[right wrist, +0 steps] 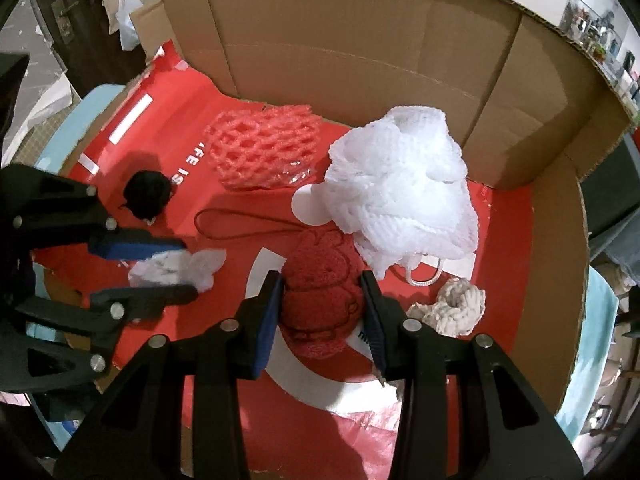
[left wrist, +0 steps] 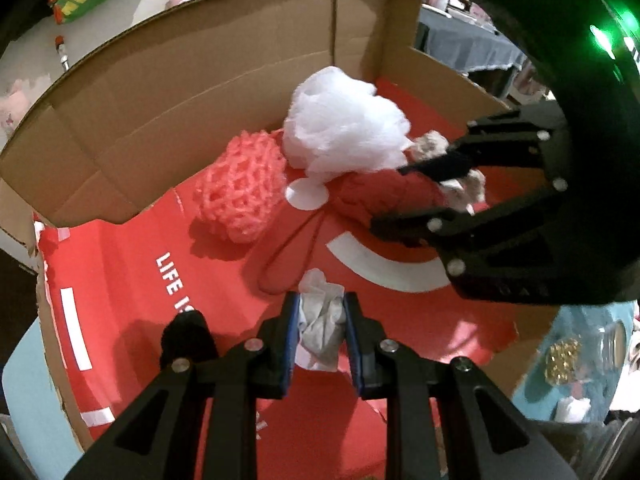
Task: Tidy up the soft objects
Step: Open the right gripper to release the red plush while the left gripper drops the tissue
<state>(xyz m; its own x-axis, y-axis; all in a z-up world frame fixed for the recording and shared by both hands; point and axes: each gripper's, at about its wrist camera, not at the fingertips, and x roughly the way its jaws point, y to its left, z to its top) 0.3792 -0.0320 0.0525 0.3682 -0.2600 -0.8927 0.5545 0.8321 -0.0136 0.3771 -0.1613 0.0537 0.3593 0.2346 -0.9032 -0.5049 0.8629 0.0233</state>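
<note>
Left gripper [left wrist: 321, 320]: my jaws are pinched on a crumpled white tissue [left wrist: 320, 326], which fills the gap between the blue pads; in the right wrist view the same gripper [right wrist: 182, 266] lies low over the red floor with the tissue [right wrist: 176, 270] bunched between its fingers.
Right gripper [right wrist: 322, 308]: my jaws sit on either side of a red knitted pouch [right wrist: 320, 300], pads against its flanks; whether they press it firmly I cannot tell.
Red knitted pouch: lies on the red printed floor [right wrist: 160, 340] of the cardboard box [right wrist: 360, 40], its thin red cord [right wrist: 240, 226] looping away toward the left gripper.
White mesh bath puff [right wrist: 404, 188]: just behind the pouch, touching it, close to the back wall of the box; its white cord loop hangs at the near side.
Pink foam net sleeve [right wrist: 260, 148]: left of the puff, near the back wall.
Black pom-pom [right wrist: 147, 194]: on the floor beside the left gripper, apart from the net sleeve.
Beige knotted rope piece [right wrist: 456, 306]: on the floor just right of my right finger.
Box: open-topped, brown walls raised at back and right.
</note>
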